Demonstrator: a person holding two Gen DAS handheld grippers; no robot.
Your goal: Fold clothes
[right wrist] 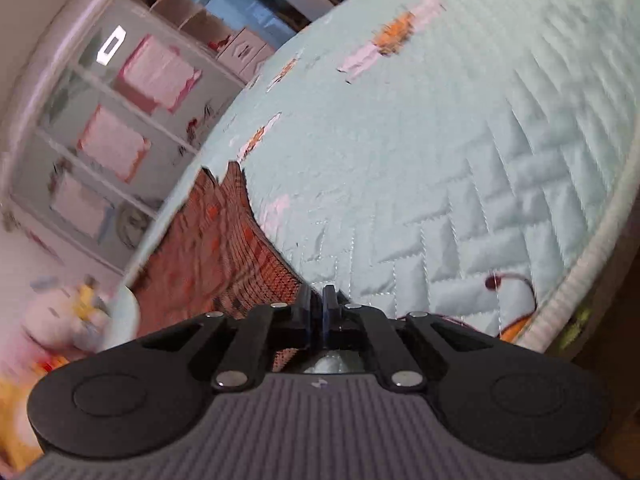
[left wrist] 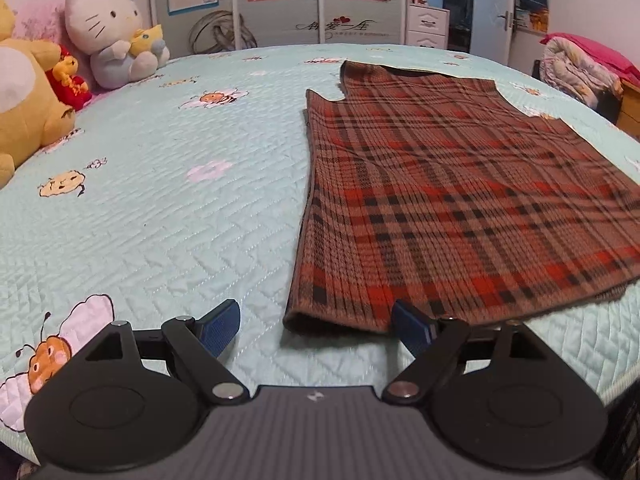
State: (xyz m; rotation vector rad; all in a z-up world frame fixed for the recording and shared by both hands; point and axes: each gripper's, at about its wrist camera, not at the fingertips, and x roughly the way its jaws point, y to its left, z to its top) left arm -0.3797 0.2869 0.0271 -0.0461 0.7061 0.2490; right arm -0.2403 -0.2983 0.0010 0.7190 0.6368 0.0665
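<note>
A brown, red and black plaid garment [left wrist: 460, 200] lies flat on the pale green quilted bedspread [left wrist: 160, 220]. My left gripper [left wrist: 316, 320] hovers open at the garment's near hem. Its left finger [left wrist: 220, 328] is over bare quilt and its right finger [left wrist: 412, 330] is at the hem, with the near left corner between them. In the blurred, tilted right wrist view, the plaid garment [right wrist: 224, 248] runs right up to my right gripper [right wrist: 317, 300]. Its fingers stand almost together, pinching the garment's edge.
Plush toys line the bed's far left: a white cat [left wrist: 112, 32], a yellow bear [left wrist: 28, 100]. A wardrobe [left wrist: 280, 0] and white drawers [left wrist: 428, 24] stand behind the bed. Folded bedding [left wrist: 580, 68] lies at the far right. The bed's edge [right wrist: 580, 276] curves close by on the right.
</note>
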